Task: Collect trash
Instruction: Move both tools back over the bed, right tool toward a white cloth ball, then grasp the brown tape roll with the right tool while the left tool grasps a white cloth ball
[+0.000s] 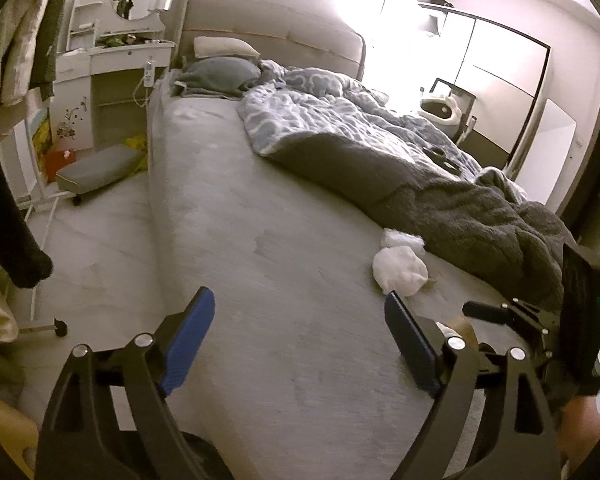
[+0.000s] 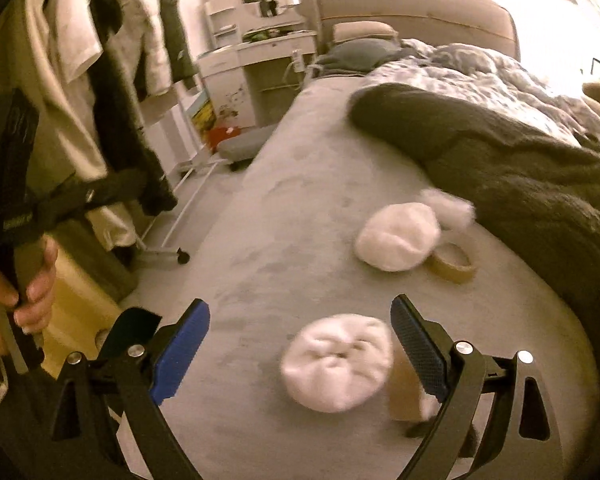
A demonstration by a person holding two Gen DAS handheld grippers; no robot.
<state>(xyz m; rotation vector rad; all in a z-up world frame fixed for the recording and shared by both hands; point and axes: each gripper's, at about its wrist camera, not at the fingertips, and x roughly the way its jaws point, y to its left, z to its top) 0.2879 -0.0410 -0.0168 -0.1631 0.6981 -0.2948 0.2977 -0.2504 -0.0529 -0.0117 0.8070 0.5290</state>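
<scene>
Crumpled white tissue wads lie on the grey bed sheet. In the right wrist view the nearest wad (image 2: 337,362) sits between my open right gripper's (image 2: 300,344) jaws, closer to the right finger, beside a brown cardboard tube (image 2: 405,390). A second wad (image 2: 398,237) and a third (image 2: 450,206) lie farther on, by a tape roll (image 2: 454,262). In the left wrist view my left gripper (image 1: 298,326) is open and empty above the sheet; two wads (image 1: 399,267) (image 1: 402,239) lie ahead to the right. The right gripper's body (image 1: 540,316) shows at the right.
A dark grey blanket (image 2: 520,168) and blue quilt (image 1: 320,108) cover the bed's right side. Clothes hang on a rack (image 2: 112,60) at the left. A white vanity (image 1: 116,52) and a grey stool (image 1: 96,170) stand beside the bed (image 1: 260,240).
</scene>
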